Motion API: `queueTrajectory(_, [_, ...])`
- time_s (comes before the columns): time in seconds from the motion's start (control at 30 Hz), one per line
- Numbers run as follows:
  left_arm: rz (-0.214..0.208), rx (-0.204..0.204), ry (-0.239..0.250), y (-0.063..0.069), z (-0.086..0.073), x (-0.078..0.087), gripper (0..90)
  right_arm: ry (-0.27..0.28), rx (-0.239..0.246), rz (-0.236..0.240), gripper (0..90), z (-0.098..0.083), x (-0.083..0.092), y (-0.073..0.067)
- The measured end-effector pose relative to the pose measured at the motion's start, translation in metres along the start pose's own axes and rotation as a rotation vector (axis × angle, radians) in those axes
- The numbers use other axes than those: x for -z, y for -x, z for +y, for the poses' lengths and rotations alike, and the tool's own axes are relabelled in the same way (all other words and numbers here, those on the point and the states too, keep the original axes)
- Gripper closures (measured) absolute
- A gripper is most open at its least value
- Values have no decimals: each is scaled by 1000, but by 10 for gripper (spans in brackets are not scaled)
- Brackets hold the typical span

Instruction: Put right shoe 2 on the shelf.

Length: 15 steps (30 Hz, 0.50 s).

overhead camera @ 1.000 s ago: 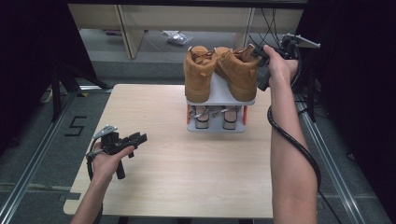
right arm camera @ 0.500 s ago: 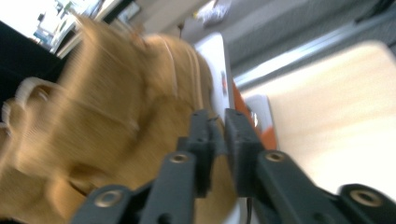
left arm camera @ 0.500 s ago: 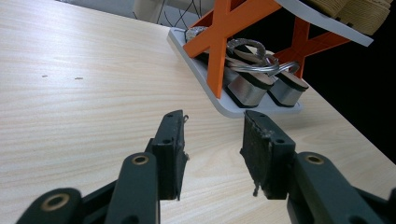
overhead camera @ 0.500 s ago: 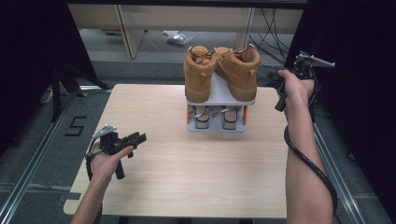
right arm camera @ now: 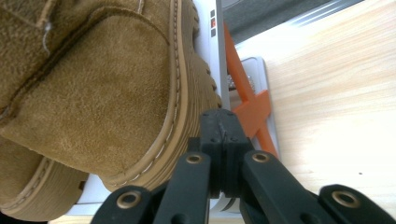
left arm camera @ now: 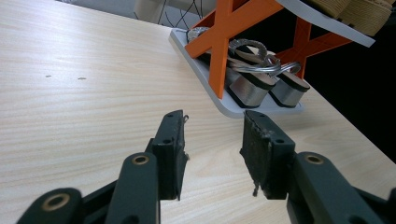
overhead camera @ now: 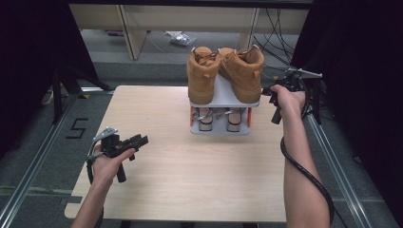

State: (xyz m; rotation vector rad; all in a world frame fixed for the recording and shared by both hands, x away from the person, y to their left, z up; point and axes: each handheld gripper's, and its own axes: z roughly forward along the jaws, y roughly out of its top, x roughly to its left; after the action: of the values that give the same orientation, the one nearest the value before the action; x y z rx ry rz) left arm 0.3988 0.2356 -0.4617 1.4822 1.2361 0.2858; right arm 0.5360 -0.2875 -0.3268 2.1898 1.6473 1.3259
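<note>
Right gripper pressed shut on nothing, jaws just closed, pads meeting with no gap, tips just beside the sole edge of the tan boots on the upper shelf of the shoe rack. Boots lying left of the tips, heel to toe running away from them. Left gripper wide and empty, well apart, much farther off.

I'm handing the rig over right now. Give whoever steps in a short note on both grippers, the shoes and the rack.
Left gripper: open, empty, over the table, apart from the rack.
Right gripper: jaws just closed, shut on nothing, beside the right boot's sole.
Done: both tan boots stand on the top shelf; sandals sit on the bottom shelf.
Left: likely nothing more to load; check the boots sit steady.
</note>
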Motion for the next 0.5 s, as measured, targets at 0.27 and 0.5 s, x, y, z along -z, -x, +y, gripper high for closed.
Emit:
queueTrajectory(0.27, [-1, 0, -2, 1, 0, -1, 586, -20, 10, 26, 900, -4, -3, -5])
queueTrajectory(0.5, [-3, 1, -11, 1, -2, -3, 586, -68, 22, 65, 900, -11, -5, -12])
